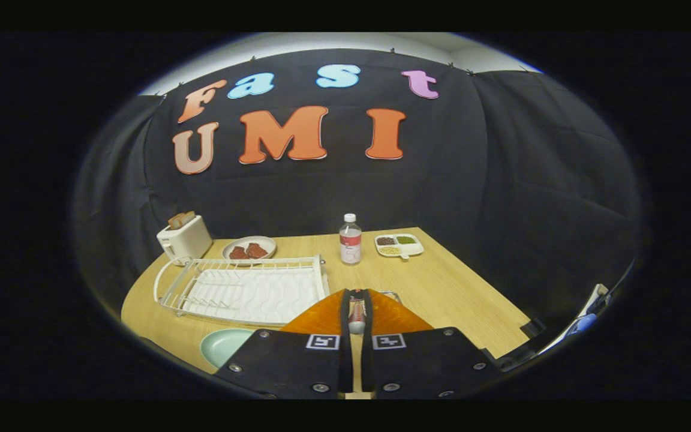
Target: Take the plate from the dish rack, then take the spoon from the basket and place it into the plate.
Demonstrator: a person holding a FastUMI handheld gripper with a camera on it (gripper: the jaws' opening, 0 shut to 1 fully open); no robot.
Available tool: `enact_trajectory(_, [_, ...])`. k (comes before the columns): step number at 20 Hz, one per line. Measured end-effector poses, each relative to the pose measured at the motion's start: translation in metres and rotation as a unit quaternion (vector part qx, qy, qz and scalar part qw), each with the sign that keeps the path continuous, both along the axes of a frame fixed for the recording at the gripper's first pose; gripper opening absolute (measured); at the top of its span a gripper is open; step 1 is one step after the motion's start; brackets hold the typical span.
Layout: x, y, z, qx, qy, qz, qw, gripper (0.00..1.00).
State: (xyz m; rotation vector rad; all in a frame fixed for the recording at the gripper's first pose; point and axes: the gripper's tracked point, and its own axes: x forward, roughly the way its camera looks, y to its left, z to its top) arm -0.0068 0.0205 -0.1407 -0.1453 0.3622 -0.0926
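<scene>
Spoon [357, 317] | pinched upright between claw [356, 300] fingers | claw nearly closed

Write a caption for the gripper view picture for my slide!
Gripper shut on a spoon above the basket, with the pale green plate and empty dish rack beside it on the wooden table.

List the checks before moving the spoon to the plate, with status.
1. Plate out of rack: ok. The plate lies on the table left of the fingers; the dish rack holds none.
2. Grip: ok. The gripper is shut on the spoon.
3. Spoon clear of the basket: cannot tell, the fingers hide it.
4. Plate empty: cannot tell, it is partly hidden.
5. Bottle out of the way: ok, well beyond the fingers.
</scene>
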Motion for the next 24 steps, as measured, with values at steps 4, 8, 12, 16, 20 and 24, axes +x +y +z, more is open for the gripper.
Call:
enact_trajectory(4, [-0.014, 0.039, 0.006, 0.004, -0.003, 0.030, 1.000, 0.05])
enact_trajectory(8, [-0.030, 0.083, 0.005, 0.011, 0.003, 0.070, 0.997, 0.05])
enact_trajectory(12, [-0.045, 0.117, -0.003, 0.014, 0.008, 0.101, 0.995, 0.05])
enact_trajectory(16, [-0.064, 0.143, -0.019, 0.016, 0.019, 0.125, 0.992, 0.05])
enact_trajectory(20, [-0.075, 0.156, -0.042, 0.018, 0.041, 0.133, 0.990, 0.05])
enact_trajectory(24, [-0.080, 0.160, -0.066, 0.014, 0.059, 0.137, 0.989, 0.05])
